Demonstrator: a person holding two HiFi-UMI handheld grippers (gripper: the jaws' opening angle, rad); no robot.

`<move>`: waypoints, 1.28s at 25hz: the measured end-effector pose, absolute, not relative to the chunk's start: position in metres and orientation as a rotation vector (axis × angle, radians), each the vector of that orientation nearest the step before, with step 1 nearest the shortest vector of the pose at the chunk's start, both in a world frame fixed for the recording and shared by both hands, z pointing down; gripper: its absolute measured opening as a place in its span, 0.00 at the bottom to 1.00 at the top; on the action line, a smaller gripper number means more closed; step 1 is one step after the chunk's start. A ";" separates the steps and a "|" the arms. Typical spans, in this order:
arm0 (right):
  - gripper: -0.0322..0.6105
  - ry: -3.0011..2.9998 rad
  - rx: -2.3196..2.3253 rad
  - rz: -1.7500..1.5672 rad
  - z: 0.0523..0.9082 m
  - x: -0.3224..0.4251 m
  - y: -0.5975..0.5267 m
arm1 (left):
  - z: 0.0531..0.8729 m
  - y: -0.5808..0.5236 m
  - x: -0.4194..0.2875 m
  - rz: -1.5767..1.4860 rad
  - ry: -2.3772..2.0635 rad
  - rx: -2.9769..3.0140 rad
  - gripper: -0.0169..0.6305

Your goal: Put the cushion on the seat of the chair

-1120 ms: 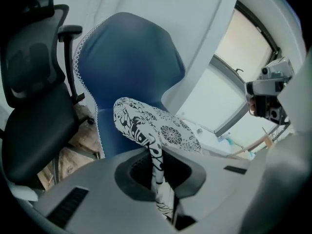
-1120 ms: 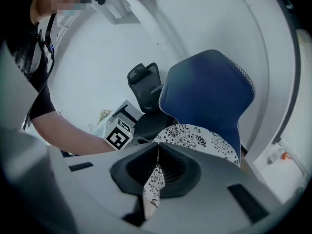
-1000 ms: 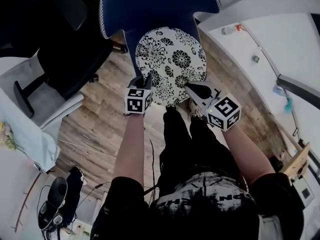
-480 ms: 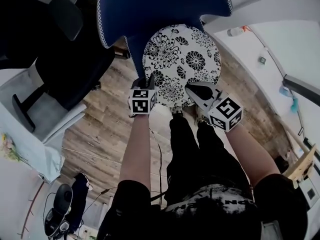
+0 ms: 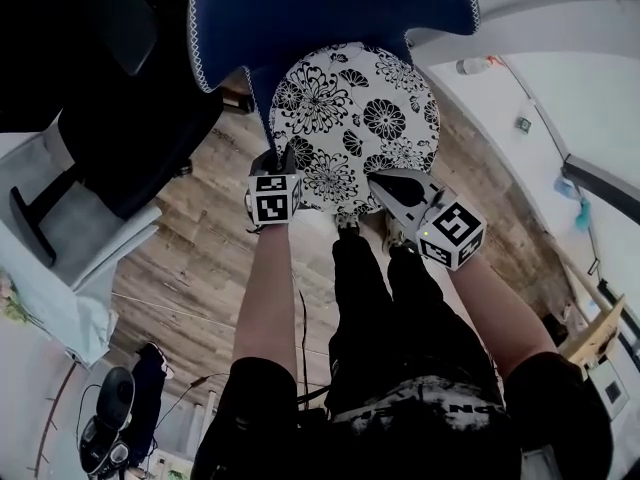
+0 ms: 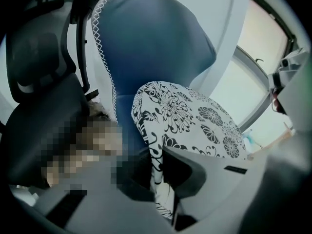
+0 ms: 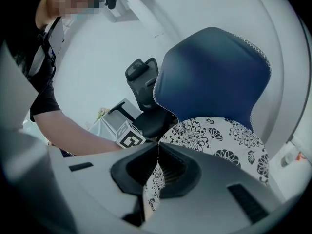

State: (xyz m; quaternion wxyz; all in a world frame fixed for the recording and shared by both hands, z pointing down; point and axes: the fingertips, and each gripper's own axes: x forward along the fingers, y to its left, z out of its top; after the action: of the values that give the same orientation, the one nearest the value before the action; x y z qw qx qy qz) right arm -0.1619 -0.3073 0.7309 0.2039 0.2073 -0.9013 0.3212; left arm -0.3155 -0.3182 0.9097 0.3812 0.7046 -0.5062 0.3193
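The round, white cushion (image 5: 350, 118) with its black flower print is gripped by its near rim at two places, and it spreads away from both tools toward the blue chair (image 5: 330, 18). The left gripper (image 5: 283, 158) is clenched on the rim's left-hand part. In the left gripper view, the folded edge of the cushion (image 6: 195, 121) runs down between the two jaws of the left gripper (image 6: 158, 172), which are nearly together on it. The right gripper (image 5: 378, 180) is clamped on the rim's right-hand part. In the right gripper view, its jaws meet on a thin fold of the cushion (image 7: 219, 135) at the right gripper (image 7: 158, 165), with the patterned cloth hanging out below them. The cushion covers the seat area of the chair (image 6: 156, 43), in front of the tall back with white stitching along its edge. Whether it rests on the seat cannot be told. Both forearms reach forward, the left forearm (image 5: 268, 298) almost straight and its gripper tipped steeply down. The right forearm (image 5: 490, 298) is angled inward and its gripper sits flatter. A black office chair (image 5: 140, 108) stands just to the left of the blue one, on the wooden floor (image 5: 210, 228).
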 end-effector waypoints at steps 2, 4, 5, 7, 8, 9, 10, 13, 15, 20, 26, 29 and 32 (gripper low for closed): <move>0.08 -2.527 0.572 0.898 0.730 -0.162 -0.308 | 0.913 -0.319 -0.317 0.820 -1.316 1.785 0.07; 0.08 -2.533 0.566 0.897 0.730 -0.163 -0.309 | 0.917 -0.320 -0.320 0.846 -1.345 1.777 0.08; 0.08 -2.533 0.563 0.899 0.731 -0.163 -0.309 | 0.919 -0.321 -0.322 0.868 -1.361 1.767 0.11; 0.08 -2.531 0.552 0.905 0.735 -0.165 -0.307 | 0.923 -0.322 -0.329 0.894 -1.391 1.736 0.20; 0.08 -2.533 0.544 0.907 0.735 -0.166 -0.306 | 0.925 -0.322 -0.332 0.897 -1.403 1.719 0.25; 0.08 -2.537 0.535 0.907 0.735 -0.165 -0.305 | 0.927 -0.321 -0.334 0.896 -1.414 1.703 0.28; 0.08 -2.541 0.530 0.904 0.734 -0.163 -0.304 | 0.929 -0.320 -0.335 0.896 -1.425 1.688 0.31; 0.08 -2.551 0.536 0.902 0.733 -0.157 -0.304 | 0.925 -0.317 -0.343 0.902 -1.476 1.652 0.39; 0.08 -2.553 0.537 0.902 0.729 -0.156 -0.302 | 0.916 -0.311 -0.351 0.889 -1.499 1.637 0.39; 0.08 -2.595 0.522 0.834 0.709 -0.154 -0.308 | 0.877 -0.309 -0.339 0.841 -1.485 1.724 0.39; 0.08 -2.634 0.538 0.757 0.669 -0.145 -0.320 | 0.794 -0.329 -0.295 0.660 -1.446 1.917 0.09; 0.08 -2.669 0.540 0.757 0.642 -0.140 -0.320 | 0.740 -0.340 -0.265 0.512 -1.379 2.002 0.05; 0.08 -2.701 0.504 0.740 0.610 -0.136 -0.308 | 0.677 -0.341 -0.235 0.425 -1.343 2.084 0.05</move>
State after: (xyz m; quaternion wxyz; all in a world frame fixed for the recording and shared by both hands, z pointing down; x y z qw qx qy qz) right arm -0.1358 -0.3083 0.6104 0.1475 0.1750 -0.9389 0.2571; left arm -0.2349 -0.3408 0.6772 0.3080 0.7882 -0.5080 0.1609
